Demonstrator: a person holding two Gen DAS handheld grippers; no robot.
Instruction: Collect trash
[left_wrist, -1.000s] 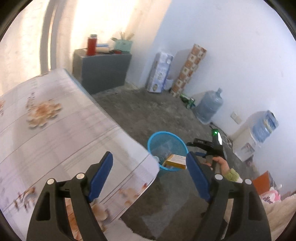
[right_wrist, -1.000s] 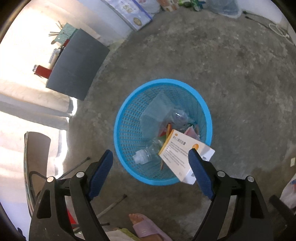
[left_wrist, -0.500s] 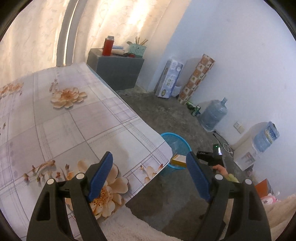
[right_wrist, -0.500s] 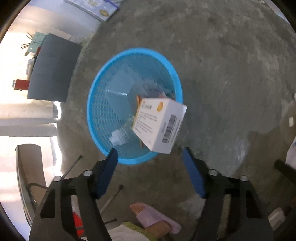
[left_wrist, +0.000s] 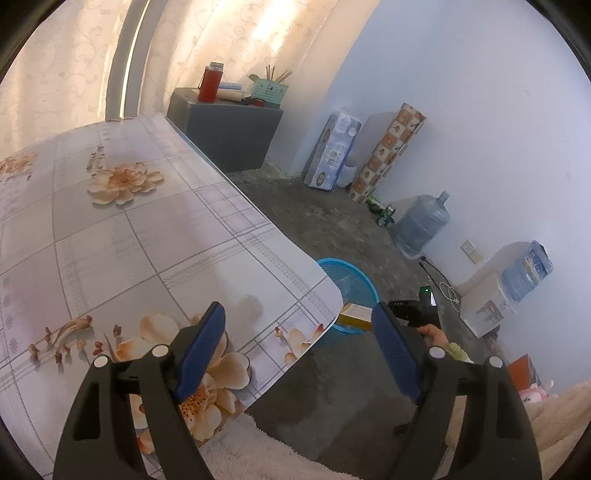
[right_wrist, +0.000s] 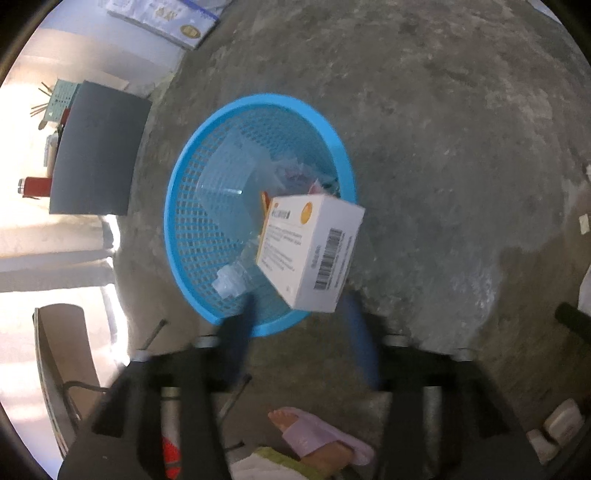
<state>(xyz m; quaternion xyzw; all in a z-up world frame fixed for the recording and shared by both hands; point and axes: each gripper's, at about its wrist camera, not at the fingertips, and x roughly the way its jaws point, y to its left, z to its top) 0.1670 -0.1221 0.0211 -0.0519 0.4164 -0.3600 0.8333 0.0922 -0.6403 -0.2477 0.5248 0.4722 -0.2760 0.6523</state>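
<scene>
Box (right_wrist: 310, 254) dropped clear of closing, empty right hand-held gripper (right_wrist: 299, 332) over basket (right_wrist: 192, 236), left hand-held gripper (left_wrist: 299, 354) spread empty.

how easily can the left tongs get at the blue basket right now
Probably not directly: the left tongs hang open above the table, whose corner hides part of the basket on the floor beyond.
</scene>
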